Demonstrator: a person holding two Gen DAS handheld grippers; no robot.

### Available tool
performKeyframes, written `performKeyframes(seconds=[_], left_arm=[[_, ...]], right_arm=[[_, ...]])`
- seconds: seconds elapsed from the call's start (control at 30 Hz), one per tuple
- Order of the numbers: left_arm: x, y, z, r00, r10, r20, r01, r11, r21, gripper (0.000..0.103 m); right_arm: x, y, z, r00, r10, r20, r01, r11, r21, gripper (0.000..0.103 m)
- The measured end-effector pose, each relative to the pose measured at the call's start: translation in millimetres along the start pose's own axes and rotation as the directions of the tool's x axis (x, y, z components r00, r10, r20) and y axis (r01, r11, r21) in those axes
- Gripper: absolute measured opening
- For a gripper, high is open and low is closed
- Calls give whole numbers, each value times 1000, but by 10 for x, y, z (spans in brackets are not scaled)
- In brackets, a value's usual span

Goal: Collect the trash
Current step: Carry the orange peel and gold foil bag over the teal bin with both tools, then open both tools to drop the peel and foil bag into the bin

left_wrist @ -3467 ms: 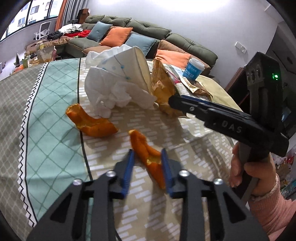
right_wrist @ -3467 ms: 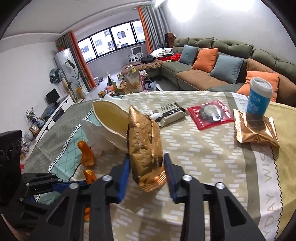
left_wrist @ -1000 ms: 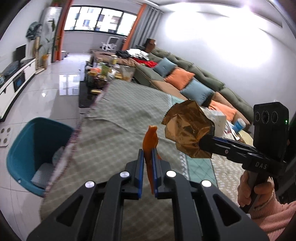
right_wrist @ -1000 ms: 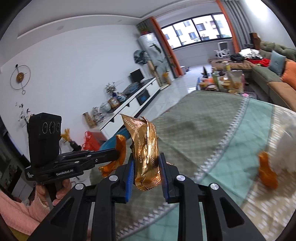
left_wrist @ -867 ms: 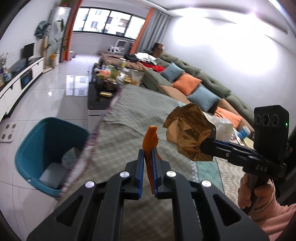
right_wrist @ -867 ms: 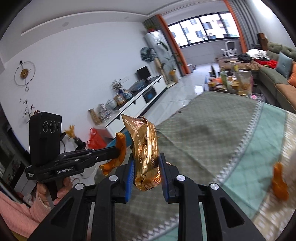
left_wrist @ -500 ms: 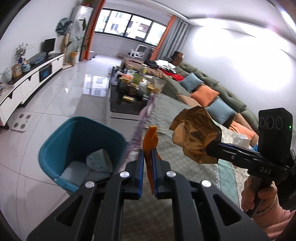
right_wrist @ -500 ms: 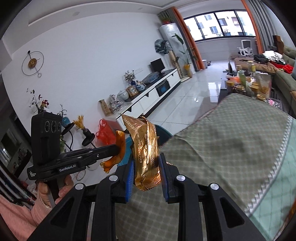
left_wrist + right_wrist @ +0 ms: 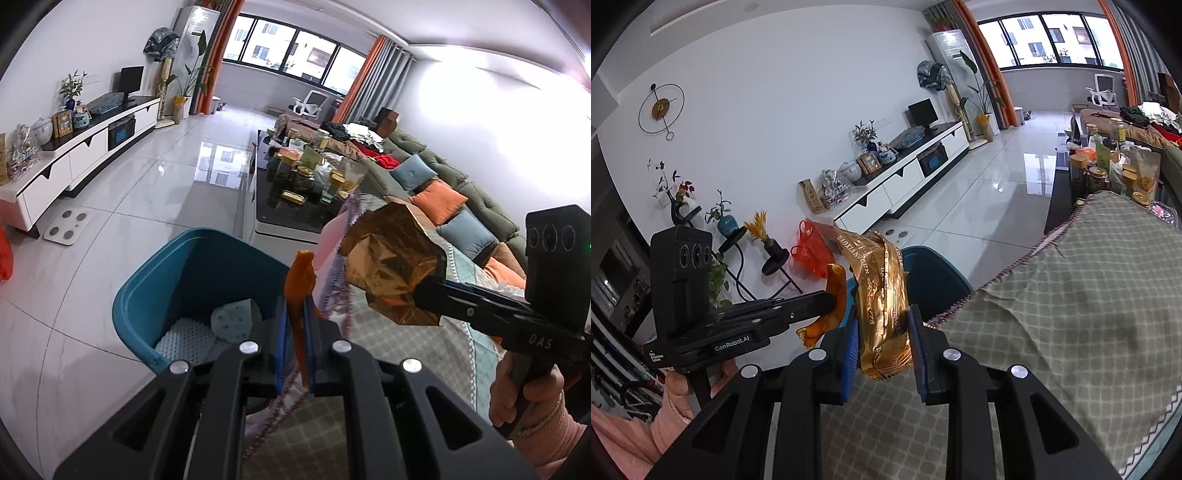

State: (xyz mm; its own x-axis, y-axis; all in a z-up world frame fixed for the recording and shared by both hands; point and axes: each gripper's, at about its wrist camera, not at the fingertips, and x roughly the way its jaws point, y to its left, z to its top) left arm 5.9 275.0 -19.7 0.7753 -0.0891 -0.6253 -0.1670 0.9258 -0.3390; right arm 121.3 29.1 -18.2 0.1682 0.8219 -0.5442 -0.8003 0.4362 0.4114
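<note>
Looking along the left gripper point(image 9: 294, 343), the left wrist view shows its blue-padded fingers point(image 9: 281, 347) pressed onto a curled orange strip of fruit peel point(image 9: 300, 291). The peel stands upright between them, its lower part sandwiched in the narrow gap and its upper end poking out past the fingertips. It is carried high and out beyond the fringed edge of the desk point(image 9: 332, 424), which is draped in a grey-green patterned tablecloth. Below and ahead sits the teal plastic bin point(image 9: 147, 288) on the white tiled floor; it appears to be the drop target, hence the raised carry. Some pale rubbish already lies inside. To the right, the right gripper point(image 9: 424, 299) holds a crumpled gold foil snack wrapper point(image 9: 391, 269) near the same desk edge, not yet clearly over the bin.

From the right wrist view, the right gripper point(image 9: 882, 347) pinches that gold foil snack wrapper point(image 9: 884, 306) around its lower half, so the fingers point(image 9: 850, 347) stay partly apart around its bulk and most of the wrapper rises above the fingertips. The teal plastic bin point(image 9: 934, 280) shows just behind it, past the desk point(image 9: 1052, 332) edge. At left, the left gripper point(image 9: 827, 301) holds the orange peel point(image 9: 831, 306) crosswise, close beside the wrapper, and both pieces look ready to be released over the bin together.
</note>
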Motion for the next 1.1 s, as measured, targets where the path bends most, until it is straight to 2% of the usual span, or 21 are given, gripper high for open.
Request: performKeyframes(seconds=[0.67, 1.1], left_arm=[[178, 85, 42, 998, 63, -6, -63, 998, -10, 10], [426, 301, 51, 995, 91, -49, -94, 994, -56, 11]], right_arm=[[438, 33, 146, 997, 12, -82, -12, 1000, -2, 26], [858, 8, 224, 986, -14, -168, 18, 1000, 23, 30]])
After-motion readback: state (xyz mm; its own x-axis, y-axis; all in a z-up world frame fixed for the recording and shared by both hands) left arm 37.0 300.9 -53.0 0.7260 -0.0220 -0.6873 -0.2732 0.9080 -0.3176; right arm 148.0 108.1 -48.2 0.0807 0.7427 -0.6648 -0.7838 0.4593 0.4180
